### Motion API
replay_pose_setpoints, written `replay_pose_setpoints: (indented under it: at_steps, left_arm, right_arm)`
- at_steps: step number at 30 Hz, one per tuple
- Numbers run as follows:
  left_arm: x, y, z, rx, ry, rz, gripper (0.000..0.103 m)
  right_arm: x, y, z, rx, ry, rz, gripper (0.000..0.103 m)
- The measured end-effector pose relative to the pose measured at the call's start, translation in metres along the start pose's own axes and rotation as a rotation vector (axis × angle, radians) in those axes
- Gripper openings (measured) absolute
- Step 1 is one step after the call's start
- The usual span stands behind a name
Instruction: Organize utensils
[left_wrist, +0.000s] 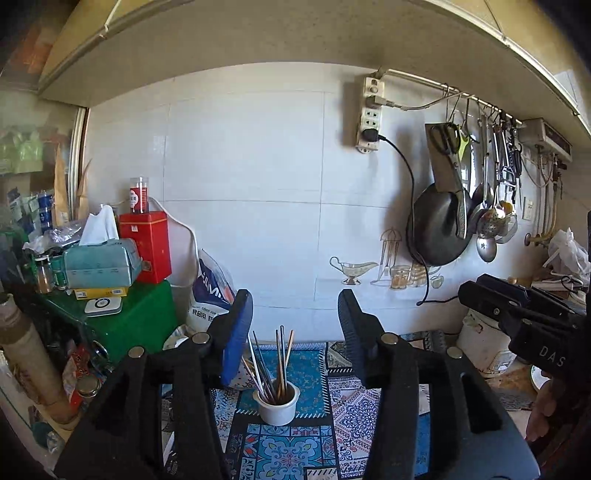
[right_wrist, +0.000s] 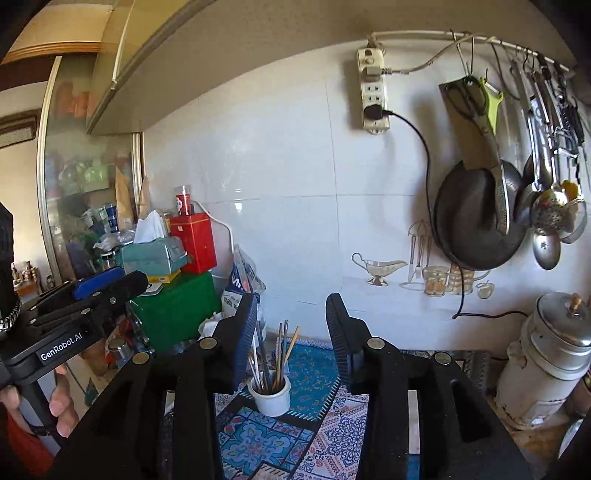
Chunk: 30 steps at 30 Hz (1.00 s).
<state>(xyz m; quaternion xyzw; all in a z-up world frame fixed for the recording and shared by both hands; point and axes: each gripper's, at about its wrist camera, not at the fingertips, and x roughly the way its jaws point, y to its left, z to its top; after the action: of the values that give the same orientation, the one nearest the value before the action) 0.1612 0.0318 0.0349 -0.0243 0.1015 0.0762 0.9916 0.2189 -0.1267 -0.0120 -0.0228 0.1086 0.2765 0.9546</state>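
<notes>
Both grippers are up off the counter and level with the wall, nothing in either. My left gripper (left_wrist: 295, 306) has its jaws partly apart with only air and the tiled wall between them. My right gripper (right_wrist: 291, 314) is the same: partly apart, empty.

The task's thing is the white cup (left_wrist: 276, 404), standing upright on the patterned mat (left_wrist: 291, 454), near the middle of the counter, below and beyond both sets of fingers. The utensils (left_wrist: 271, 363), which look like chopsticks and thin metal sticks, stand bunched in it, handles fanned out above the rim. In the right wrist view the cup (right_wrist: 269, 397) sits just right of the left finger, well apart from the pads.

Progress, as I judge it: the sticks are collected in the cup and I see none loose on the visible mat, so the gathering looks done or close to it. I can't see the near part of the counter under the gripper bodies, so strays could lie there.

The ladles and skimmer hanging on the wall rail (left_wrist: 491, 110) at the far right look already stowed. The clutter at the left, tissue box (left_wrist: 101, 264) and red tin (left_wrist: 146, 245), isn't utensils.
</notes>
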Motion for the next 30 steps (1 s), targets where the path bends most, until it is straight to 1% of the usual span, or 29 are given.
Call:
replay_pose_setpoints:
  at_steps: [1, 2, 3, 4, 7, 8, 9, 10, 11, 12, 13, 19, 30]
  left_arm:
    - [-0.009, -0.002, -0.003, 0.004, -0.005, 0.004, 0.051]
    - [-0.016, -0.002, -0.005, 0.006, -0.009, 0.006, 0.055]
    - [-0.024, -0.004, -0.008, 0.009, -0.011, 0.007, 0.061]
    - [-0.03, -0.004, -0.011, 0.011, -0.008, 0.008, 0.065]
    - [-0.05, -0.007, -0.021, 0.009, -0.014, 0.012, 0.083]
    - [-0.056, -0.007, -0.023, 0.011, -0.02, 0.023, 0.093]
    - [-0.063, -0.008, -0.026, 0.013, -0.03, 0.039, 0.101]
    - [-0.069, -0.008, -0.028, 0.015, -0.038, 0.047, 0.102]
    - [-0.074, -0.009, -0.03, 0.018, -0.041, 0.052, 0.102]
    - [-0.078, -0.009, -0.032, 0.022, -0.038, 0.051, 0.102]
    - [-0.082, -0.009, -0.033, 0.024, -0.036, 0.048, 0.102]
    - [-0.101, -0.008, -0.039, 0.016, -0.044, 0.06, 0.102]
    - [-0.106, -0.006, -0.041, 0.013, -0.035, 0.063, 0.102]
  right_arm:
    - [-0.009, 0.004, -0.002, -0.002, -0.003, -0.013, 0.046]
    - [-0.017, 0.008, -0.005, -0.002, -0.006, -0.027, 0.049]
    - [-0.023, 0.012, -0.008, 0.0, -0.005, -0.043, 0.055]
    - [-0.029, 0.014, -0.011, 0.003, -0.005, -0.061, 0.064]
    - [-0.05, 0.022, -0.02, 0.003, -0.025, -0.112, 0.078]
    - [-0.056, 0.024, -0.021, 0.004, -0.027, -0.127, 0.08]
    - [-0.062, 0.025, -0.023, 0.002, -0.029, -0.146, 0.085]
    - [-0.066, 0.027, -0.025, -0.003, -0.03, -0.167, 0.09]
    - [-0.073, 0.028, -0.027, -0.002, -0.034, -0.176, 0.093]
    - [-0.077, 0.029, -0.028, 0.0, -0.036, -0.18, 0.098]
    - [-0.082, 0.031, -0.029, 0.003, -0.042, -0.187, 0.1]
    - [-0.1, 0.039, -0.032, -0.008, -0.065, -0.221, 0.103]
    - [-0.105, 0.041, -0.036, 0.019, -0.046, -0.22, 0.103]
